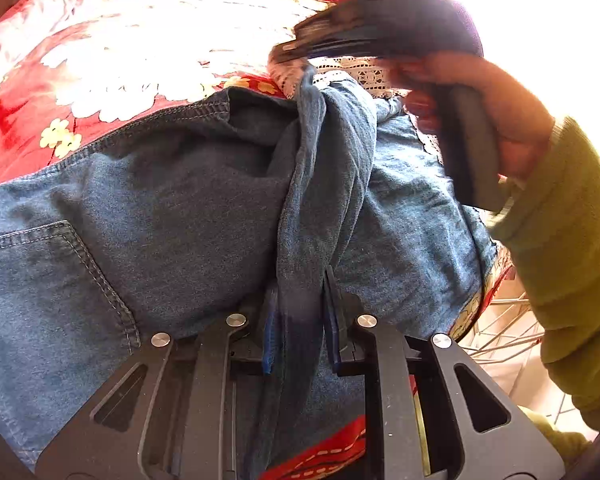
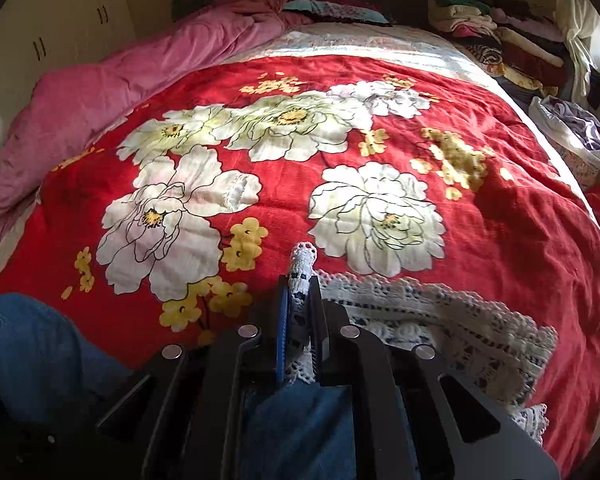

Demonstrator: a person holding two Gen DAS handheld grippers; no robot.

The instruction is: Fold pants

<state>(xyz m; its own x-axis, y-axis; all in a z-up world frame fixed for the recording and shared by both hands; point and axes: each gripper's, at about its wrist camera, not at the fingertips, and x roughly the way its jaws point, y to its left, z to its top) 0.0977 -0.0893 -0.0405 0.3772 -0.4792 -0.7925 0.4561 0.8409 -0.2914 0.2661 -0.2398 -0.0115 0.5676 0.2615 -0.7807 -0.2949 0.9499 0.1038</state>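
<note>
Blue denim pants point(image 1: 188, 200) with a white lace hem point(image 1: 364, 74) lie on a red flowered bedspread point(image 1: 16, 120). My left gripper point(image 1: 300, 300) is shut on a raised fold of denim near the middle of the pants. My right gripper point(image 2: 300, 296) is shut on the lace hem point(image 2: 302, 264) and holds it up above the bed; more lace point(image 2: 440, 320) trails to its right and denim point(image 2: 300, 424) hangs below it. The right gripper also shows in the left wrist view point(image 1: 296, 56), blurred, pinching the lace.
The bedspread point(image 2: 500, 220) covers the bed ahead. A pink quilt point(image 2: 100, 92) lies bunched along the left. Stacked folded clothes point(image 2: 500, 36) sit at the far right corner. A white wire rack point(image 1: 500, 332) stands off the bed's right edge.
</note>
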